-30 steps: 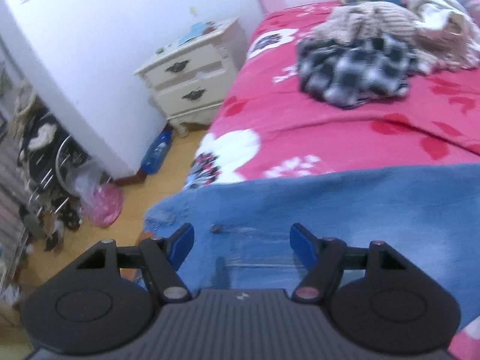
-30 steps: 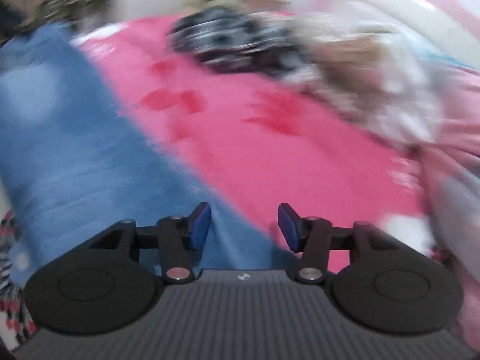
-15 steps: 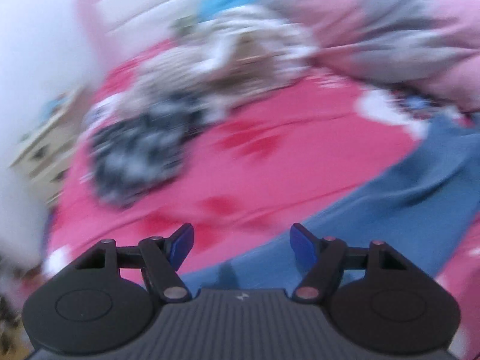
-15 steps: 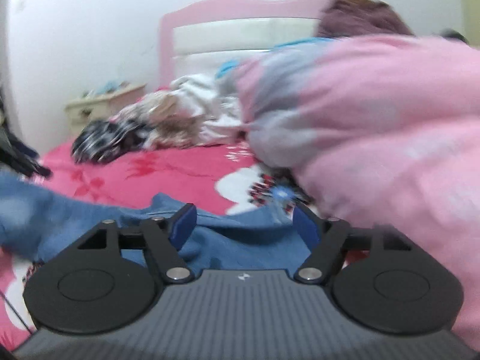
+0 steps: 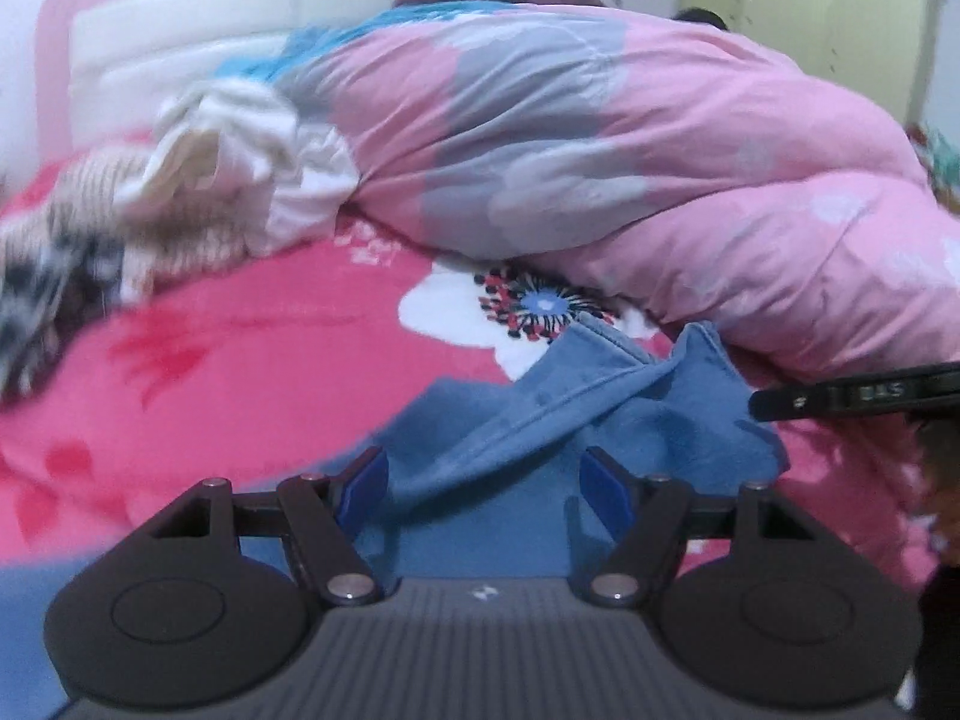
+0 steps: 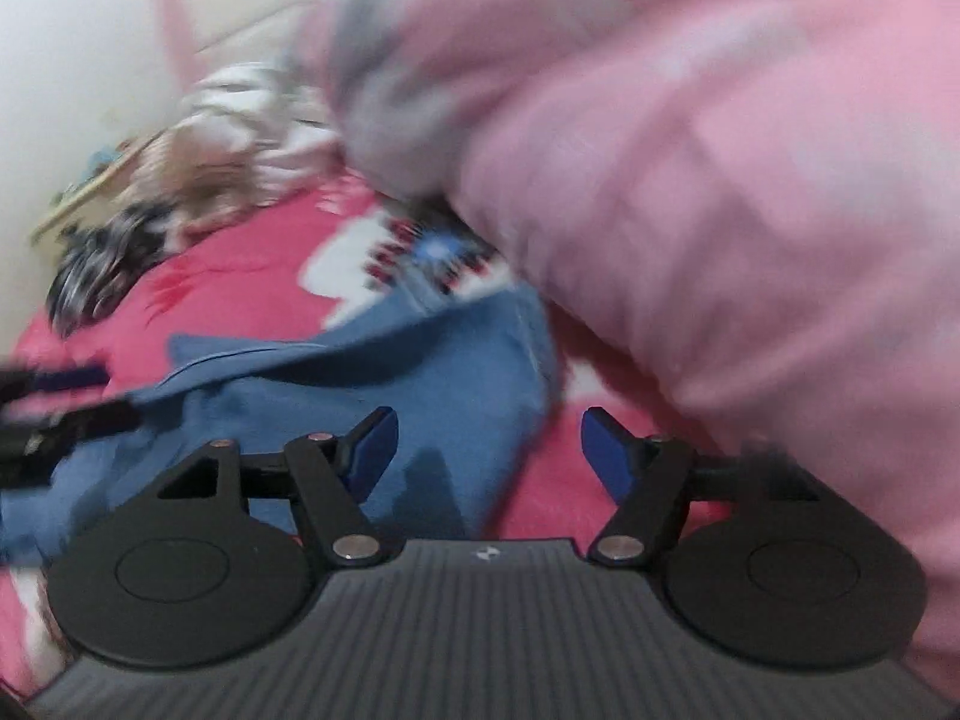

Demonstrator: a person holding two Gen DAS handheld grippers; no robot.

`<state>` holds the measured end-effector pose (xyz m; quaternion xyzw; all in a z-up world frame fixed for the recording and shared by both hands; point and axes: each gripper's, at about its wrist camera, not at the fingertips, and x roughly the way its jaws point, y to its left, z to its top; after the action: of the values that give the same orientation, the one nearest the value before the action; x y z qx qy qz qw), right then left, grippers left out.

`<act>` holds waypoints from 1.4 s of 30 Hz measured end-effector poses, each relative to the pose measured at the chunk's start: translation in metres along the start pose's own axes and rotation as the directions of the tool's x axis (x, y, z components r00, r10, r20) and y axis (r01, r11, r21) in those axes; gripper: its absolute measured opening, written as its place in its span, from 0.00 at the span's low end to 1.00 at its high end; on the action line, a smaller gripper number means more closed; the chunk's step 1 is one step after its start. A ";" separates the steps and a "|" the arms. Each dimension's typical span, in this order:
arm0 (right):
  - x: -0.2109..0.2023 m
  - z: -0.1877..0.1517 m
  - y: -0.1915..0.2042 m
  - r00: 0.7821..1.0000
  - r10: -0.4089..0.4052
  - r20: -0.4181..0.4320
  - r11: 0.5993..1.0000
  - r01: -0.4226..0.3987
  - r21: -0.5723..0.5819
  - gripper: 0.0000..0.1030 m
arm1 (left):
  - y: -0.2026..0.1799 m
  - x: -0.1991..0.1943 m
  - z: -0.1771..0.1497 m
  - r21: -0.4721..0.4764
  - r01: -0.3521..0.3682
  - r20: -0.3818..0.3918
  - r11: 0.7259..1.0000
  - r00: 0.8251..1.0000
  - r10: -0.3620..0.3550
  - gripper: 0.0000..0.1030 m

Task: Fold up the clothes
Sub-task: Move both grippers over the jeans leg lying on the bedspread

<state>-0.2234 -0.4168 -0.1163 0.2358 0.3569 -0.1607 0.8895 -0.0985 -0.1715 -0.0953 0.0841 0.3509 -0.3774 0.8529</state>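
The left tongs (image 5: 486, 483) stand wide open just above the blue jeans (image 5: 576, 414), with nothing between their blue pads, and the right tongs (image 6: 489, 450) are also wide open and empty, over the edge of the same jeans (image 6: 384, 372). The jeans lie crumpled on the red flowered bed sheet (image 5: 252, 348), and their far end lies just beside the big pink quilt (image 5: 660, 168). A heap of other clothes (image 5: 198, 180) lies further back, near the headboard (image 5: 180, 18).
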 end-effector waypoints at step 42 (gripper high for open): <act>0.053 0.031 0.056 0.998 0.069 0.013 0.948 -0.061 -0.314 0.62 | 0.155 -0.066 -0.087 -0.711 -0.150 -0.057 0.687 0.986 0.157 0.69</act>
<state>-0.1442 -0.3924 -0.1175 0.1015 0.3592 -0.0756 0.9246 -0.0664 0.0113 -0.1350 -0.2250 0.4576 -0.1400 0.8488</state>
